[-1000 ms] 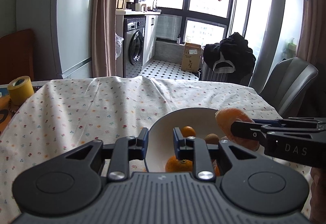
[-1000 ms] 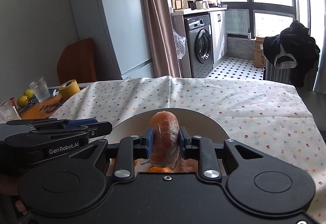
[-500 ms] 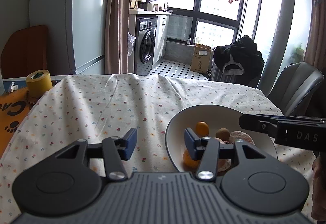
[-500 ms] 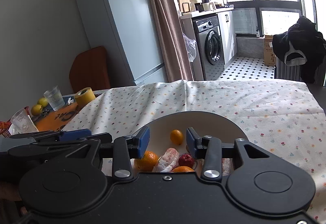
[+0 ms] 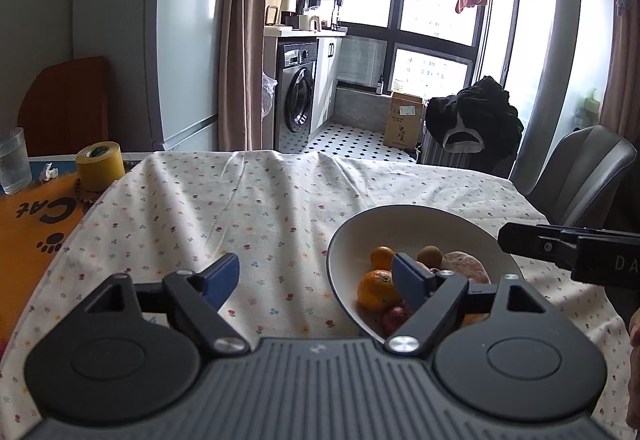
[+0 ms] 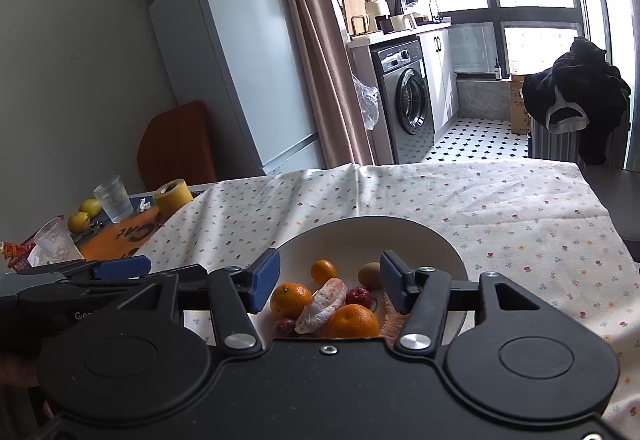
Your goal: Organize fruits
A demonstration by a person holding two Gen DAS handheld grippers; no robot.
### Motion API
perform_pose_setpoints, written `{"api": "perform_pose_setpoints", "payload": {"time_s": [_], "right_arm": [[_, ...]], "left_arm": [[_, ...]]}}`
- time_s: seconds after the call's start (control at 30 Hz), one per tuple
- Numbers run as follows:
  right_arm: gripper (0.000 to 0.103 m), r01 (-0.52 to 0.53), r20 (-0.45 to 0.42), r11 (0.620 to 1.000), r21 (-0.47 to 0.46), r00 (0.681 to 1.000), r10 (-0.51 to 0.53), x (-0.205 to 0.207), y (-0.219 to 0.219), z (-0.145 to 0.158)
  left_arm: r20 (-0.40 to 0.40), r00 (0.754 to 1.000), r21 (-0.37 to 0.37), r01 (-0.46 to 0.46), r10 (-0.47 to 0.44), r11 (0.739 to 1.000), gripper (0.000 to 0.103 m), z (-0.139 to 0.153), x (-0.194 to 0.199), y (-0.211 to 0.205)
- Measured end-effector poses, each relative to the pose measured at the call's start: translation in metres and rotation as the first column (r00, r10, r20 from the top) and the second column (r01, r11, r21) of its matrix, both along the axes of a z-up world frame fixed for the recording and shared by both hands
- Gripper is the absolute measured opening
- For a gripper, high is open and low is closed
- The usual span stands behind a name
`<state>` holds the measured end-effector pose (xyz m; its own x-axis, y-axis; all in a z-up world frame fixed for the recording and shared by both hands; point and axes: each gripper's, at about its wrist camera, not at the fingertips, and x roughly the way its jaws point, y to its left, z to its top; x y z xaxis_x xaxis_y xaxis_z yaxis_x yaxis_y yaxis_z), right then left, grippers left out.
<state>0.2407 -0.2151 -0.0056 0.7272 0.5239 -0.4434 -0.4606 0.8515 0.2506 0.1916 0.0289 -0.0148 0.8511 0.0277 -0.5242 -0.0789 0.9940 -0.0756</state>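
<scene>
A white bowl [image 6: 360, 232] [image 5: 400, 220] stands on the flowered tablecloth and holds fruit: oranges [image 6: 290, 298] [image 5: 374, 284], a small orange [image 6: 323, 270], a kiwi [image 6: 369, 274], red fruits [image 6: 359, 296] and a peeled pinkish citrus piece [image 6: 322, 306] [image 5: 464, 266]. My right gripper [image 6: 328, 280] hangs open over the near side of the bowl with nothing between its fingers. My left gripper [image 5: 316, 280] is open wide just left of the bowl, its right finger over the rim. The right gripper's side [image 5: 568, 248] shows in the left wrist view.
A yellow tape roll [image 5: 99, 165] [image 6: 173, 193], water glasses [image 5: 14, 159] [image 6: 113, 197], two yellow-green fruits [image 6: 84, 213] and an orange mat [image 5: 36, 215] lie at the table's left end. A grey chair [image 5: 576, 171] stands at the right. Fridge and washing machine behind.
The right gripper opened and let the peeled citrus piece go into the bowl, then drew back and up. The left gripper opened wider and shifted left and back.
</scene>
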Motion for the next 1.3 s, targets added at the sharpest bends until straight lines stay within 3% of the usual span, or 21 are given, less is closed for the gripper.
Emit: {"api": "perform_pose_setpoints", "payload": {"time_s": [0.3, 0.73, 0.97, 1.3], "right_arm": [[0.069, 0.001, 0.016, 1.000, 0.003, 1.000, -0.001, -0.027, -0.012, 0.006], [0.102, 0.029, 0.055, 1.000, -0.007, 0.998, -0.028, -0.067, -0.027, 0.016], [0.103, 0.030, 0.044, 1.000, 0.006, 0.999, -0.030, -0.083, -0.032, 0.020], [0.103, 0.030, 0.030, 1.000, 0.001, 0.999, -0.030, -0.105, -0.040, 0.025]], "left_arm": [[0.011, 1.000, -0.007, 0.007, -0.007, 1.000, 0.089, 0.008, -0.025, -0.009], [0.023, 0.999, -0.008, 0.025, -0.024, 1.000, 0.098, 0.019, -0.062, -0.021], [-0.011, 1.000, -0.016, 0.019, -0.019, 1.000, 0.098, 0.020, -0.081, -0.021], [0.000, 1.000, -0.037, -0.010, 0.010, 0.999, 0.102, 0.031, -0.109, -0.013]]}}
